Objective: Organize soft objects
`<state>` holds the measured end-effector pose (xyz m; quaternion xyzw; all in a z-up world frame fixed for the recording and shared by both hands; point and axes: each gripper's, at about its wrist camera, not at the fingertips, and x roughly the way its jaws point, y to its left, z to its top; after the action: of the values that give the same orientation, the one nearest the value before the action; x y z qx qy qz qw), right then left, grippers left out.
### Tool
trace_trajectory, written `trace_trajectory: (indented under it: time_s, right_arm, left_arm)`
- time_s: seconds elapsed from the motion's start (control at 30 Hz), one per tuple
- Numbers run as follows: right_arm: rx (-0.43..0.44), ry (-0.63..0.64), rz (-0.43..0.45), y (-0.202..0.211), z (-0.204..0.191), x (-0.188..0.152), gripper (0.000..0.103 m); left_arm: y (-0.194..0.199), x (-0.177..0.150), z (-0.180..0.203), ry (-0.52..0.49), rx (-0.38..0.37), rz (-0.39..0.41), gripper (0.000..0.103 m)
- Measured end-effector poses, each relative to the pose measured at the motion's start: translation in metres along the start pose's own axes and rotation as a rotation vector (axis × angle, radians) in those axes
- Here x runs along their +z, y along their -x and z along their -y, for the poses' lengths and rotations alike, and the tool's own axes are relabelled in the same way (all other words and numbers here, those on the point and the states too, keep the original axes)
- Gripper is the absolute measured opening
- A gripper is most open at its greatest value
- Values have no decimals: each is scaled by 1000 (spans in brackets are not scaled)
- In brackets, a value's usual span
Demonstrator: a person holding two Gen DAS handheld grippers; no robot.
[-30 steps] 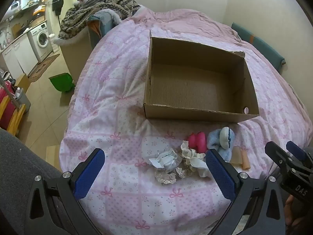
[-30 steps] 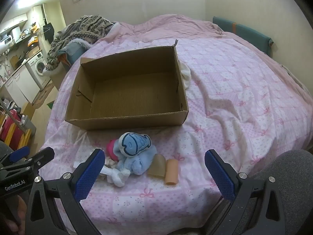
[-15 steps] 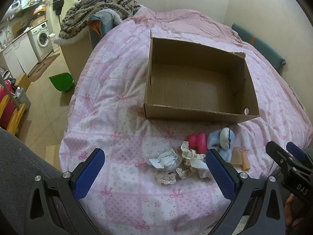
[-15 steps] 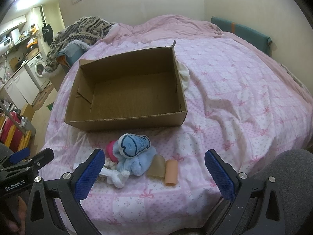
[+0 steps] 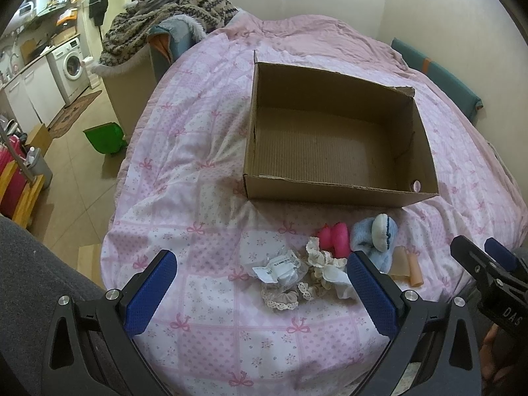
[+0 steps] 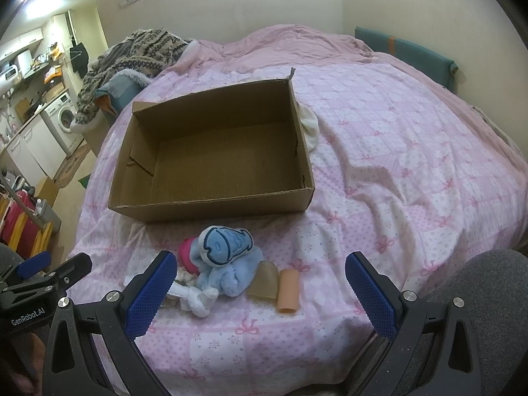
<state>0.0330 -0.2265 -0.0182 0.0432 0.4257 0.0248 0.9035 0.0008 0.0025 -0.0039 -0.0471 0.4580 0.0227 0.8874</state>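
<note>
An empty cardboard box (image 5: 333, 194) (image 6: 211, 203) sits open on the pink quilt. In front of it lies a row of soft things: a clear packet with a white label (image 5: 280, 269), cream lace pieces (image 5: 318, 260), a pink item (image 5: 336, 236) (image 6: 187, 253), a blue plush toy (image 5: 376, 234) (image 6: 226, 260) and tan and peach tubes (image 5: 407, 264) (image 6: 279, 285). My left gripper (image 5: 260, 293) is open and empty above the packet and lace. My right gripper (image 6: 260, 293) is open and empty above the tubes; it also shows in the left wrist view (image 5: 485, 264).
The bed (image 6: 396, 151) drops off at its left edge to a tiled floor with a green bin (image 5: 105, 138) and a washing machine (image 5: 71, 66). A patterned blanket pile (image 5: 165, 13) lies at the bed's far left. A white cloth (image 6: 310, 125) lies beside the box.
Both views have shifted very slightly; the objects and the box have not moved, and both grippers stay open.
</note>
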Motion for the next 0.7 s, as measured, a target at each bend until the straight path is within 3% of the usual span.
trace_trajectory:
  time_s: [0.7]
  right_arm:
    - [2,0,-8,-2,0,-2,103]
  left_arm:
    - [-1,-1,1,-5,3,-1,103]
